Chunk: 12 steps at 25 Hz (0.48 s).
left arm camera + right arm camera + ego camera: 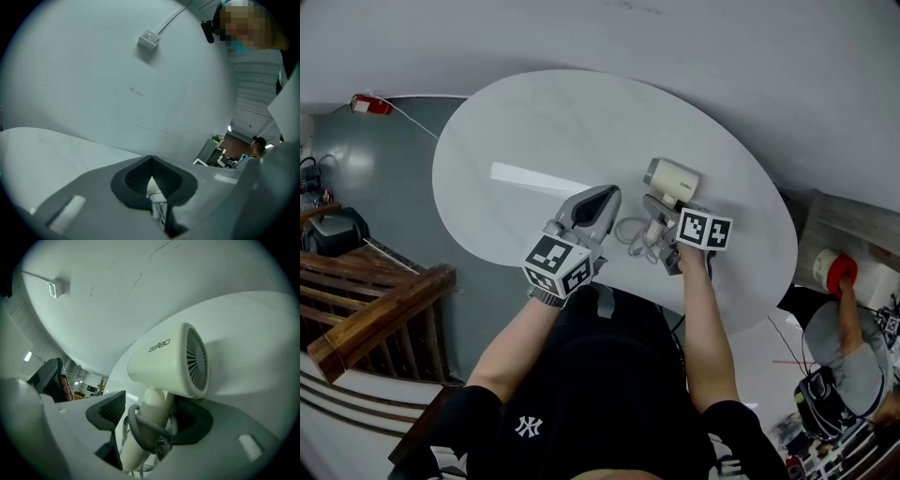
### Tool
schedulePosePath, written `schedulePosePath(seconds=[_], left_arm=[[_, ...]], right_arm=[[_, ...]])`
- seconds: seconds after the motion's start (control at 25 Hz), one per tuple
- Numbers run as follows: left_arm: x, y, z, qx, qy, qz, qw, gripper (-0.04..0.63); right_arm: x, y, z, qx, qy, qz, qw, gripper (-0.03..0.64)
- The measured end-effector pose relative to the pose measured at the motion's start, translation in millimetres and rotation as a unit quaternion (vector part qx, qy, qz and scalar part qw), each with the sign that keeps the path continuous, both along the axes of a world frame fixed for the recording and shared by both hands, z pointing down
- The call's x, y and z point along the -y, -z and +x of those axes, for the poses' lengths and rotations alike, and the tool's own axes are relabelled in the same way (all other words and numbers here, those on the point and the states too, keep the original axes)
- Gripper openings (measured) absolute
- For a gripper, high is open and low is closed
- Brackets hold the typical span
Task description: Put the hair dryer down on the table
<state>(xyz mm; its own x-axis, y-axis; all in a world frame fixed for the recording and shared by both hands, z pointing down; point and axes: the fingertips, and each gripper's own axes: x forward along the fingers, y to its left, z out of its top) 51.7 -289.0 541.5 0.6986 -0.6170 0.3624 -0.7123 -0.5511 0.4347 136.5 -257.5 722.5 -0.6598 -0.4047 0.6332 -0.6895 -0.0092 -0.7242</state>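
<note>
My right gripper (662, 221) is shut on the handle of a cream hair dryer (672, 179), over the near right part of the white oval table (525, 131). In the right gripper view the dryer's head (166, 359) stands upright above the jaws. Its handle (149, 425) sits between the dark pads (111, 409) of the right gripper (152, 417). A grey cord (140, 427) loops round the handle, and the cord (630, 231) hangs in a coil beside it. My left gripper (602, 199) is just left of the dryer, shut and empty; in its own view the left gripper (152, 178) has its pads together.
A wooden railing (380, 305) runs at the lower left, below table level. A person (853, 352) crouches at the lower right beside a white and red object (839, 272). A small white box with a cable (149, 39) is fixed to the wall behind.
</note>
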Motion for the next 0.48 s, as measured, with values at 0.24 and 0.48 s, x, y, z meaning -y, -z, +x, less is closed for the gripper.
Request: schedulePosePath(seconds=[0.24, 0.48], left_arm=[[-4.1, 2.6, 1.8, -0.004, -0.005, 0.005, 1.0, 0.0], [-12.4, 5.1, 8.4, -0.002, -0.013, 0.005, 0.9999, 0.0]], right_arm=[[-9.5, 6.3, 18.9, -0.025, -0.001, -0.015, 1.0, 0.322], [-16.9, 21.9, 37.9, -0.054, -0.013, -0.007, 0.998, 0.264]])
